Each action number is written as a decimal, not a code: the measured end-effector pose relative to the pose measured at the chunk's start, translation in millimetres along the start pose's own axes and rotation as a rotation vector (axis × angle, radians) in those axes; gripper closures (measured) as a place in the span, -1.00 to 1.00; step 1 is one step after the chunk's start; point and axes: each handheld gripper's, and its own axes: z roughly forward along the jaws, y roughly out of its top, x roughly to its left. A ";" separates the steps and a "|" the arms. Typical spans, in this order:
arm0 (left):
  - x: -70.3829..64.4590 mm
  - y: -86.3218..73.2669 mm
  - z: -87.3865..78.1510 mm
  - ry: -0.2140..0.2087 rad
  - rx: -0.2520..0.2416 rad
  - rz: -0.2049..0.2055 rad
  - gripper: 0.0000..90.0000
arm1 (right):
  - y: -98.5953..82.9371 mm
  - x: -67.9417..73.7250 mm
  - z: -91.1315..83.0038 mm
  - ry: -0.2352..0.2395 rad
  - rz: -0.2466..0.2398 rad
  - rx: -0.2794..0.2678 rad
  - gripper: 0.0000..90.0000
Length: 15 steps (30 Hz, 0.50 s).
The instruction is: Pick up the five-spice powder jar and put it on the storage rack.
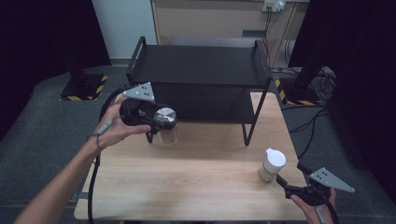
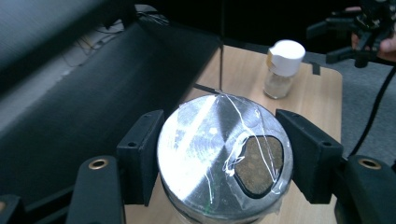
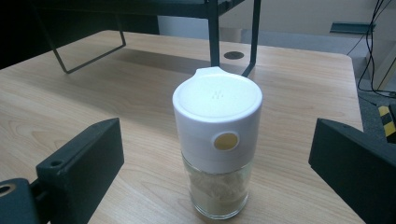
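A light wooden table (image 1: 196,182) stands on grey carpet (image 1: 42,121), carrying a black two-tier metal rack (image 1: 201,65). Behind it are a pale wall (image 1: 123,23) and what looks like a wooden cabinet (image 1: 210,18). Black curtains (image 1: 42,32) flank both sides; cables (image 1: 317,116) trail at the right.

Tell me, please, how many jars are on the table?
2. The metal-lidded jar stands at the shelf's front left, between the left gripper's jaws. The white-capped jar stands near the right gripper.
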 end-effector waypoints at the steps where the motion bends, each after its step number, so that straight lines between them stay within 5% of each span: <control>1: 0.7 4.9 -5.9 0.005 -0.011 -0.001 -0.24 | 0.0 0.0 0.0 0.000 0.000 0.000 -0.92; 15: 16.4 82.1 -58.9 0.092 -0.049 -0.043 -0.24 | -0.4 -1.1 2.4 0.008 0.003 0.006 -0.92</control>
